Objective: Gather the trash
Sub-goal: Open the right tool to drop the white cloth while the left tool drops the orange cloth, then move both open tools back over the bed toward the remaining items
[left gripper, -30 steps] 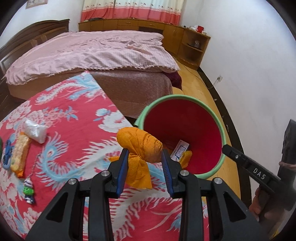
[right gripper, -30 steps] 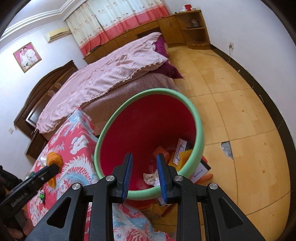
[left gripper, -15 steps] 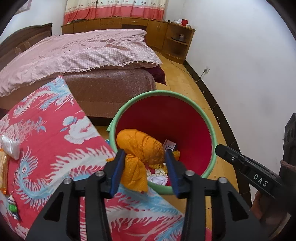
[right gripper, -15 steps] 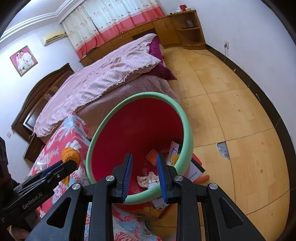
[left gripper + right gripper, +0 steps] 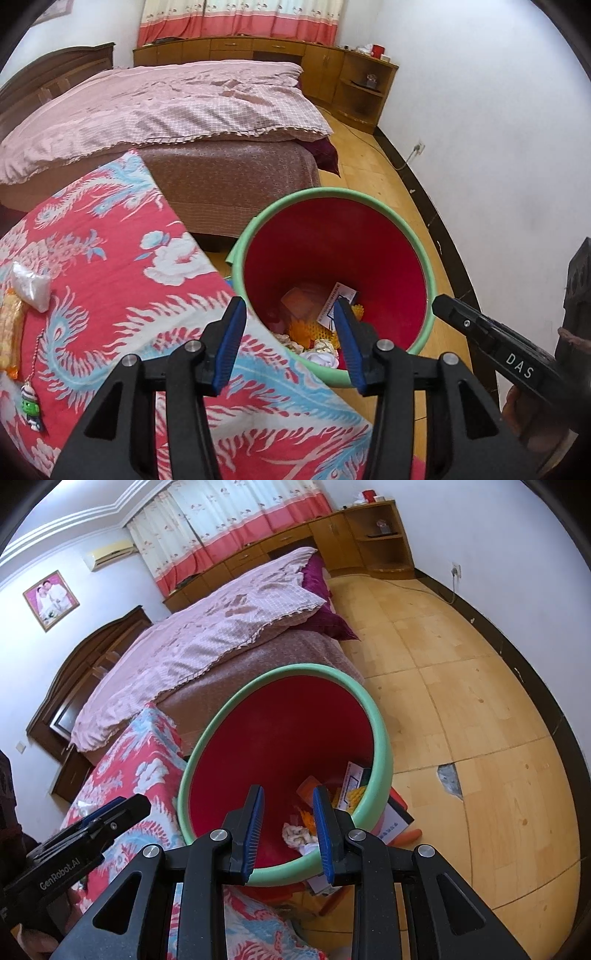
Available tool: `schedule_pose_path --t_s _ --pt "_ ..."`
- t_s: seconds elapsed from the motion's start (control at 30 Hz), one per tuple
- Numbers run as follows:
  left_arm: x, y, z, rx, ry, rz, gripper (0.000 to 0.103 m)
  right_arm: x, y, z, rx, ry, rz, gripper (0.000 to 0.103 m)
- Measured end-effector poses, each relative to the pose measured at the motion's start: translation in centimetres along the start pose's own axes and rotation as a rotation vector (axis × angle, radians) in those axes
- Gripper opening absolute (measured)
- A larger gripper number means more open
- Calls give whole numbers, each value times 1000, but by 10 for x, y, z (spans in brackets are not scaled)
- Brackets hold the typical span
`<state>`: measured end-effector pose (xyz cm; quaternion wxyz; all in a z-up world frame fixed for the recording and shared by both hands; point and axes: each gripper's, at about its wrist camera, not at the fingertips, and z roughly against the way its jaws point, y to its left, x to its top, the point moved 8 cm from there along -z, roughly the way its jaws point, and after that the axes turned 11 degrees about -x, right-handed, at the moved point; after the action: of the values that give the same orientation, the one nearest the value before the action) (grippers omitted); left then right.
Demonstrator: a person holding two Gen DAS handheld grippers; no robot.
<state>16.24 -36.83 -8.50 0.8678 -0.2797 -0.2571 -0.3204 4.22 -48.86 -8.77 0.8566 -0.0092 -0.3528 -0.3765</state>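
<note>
Our left gripper (image 5: 291,341), jaws just opened and empty, hovers over the green-rimmed red plastic bin (image 5: 421,254), where the orange mesh wrapper (image 5: 308,328) lies. Our right gripper (image 5: 286,832) pinches the rim. A clear crumpled bag (image 5: 31,290) and yellow snack packet (image 5: 9,332) remain on the red floral cloth (image 5: 122,280).

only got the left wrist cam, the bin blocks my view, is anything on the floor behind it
observer: yes, a white printed box shows on the floor from behind the lower edge of the bin.
operator: anything else down there
observer: an orange carrot-like thing lies just past that box.
operator: and my other hand, i only see it side on
observer: the right gripper has its jaws a little apart over the bin's near rim, with only the bin's inside showing between the pads. I cannot tell whether it grips the rim.
</note>
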Motion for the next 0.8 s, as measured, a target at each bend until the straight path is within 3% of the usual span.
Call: schedule_pose_path --t_s 0.07,0.2,0.8 --pt "0 4 6 9 -9 10 49 -1 4 2 4 0 9 29" --pt "-2 16 19 30 -26 31 49 -2 14 5 17 -2 22 41" --pt "-18 118 90 197 -112 181 49 -25 81 11 93 34 134 47"
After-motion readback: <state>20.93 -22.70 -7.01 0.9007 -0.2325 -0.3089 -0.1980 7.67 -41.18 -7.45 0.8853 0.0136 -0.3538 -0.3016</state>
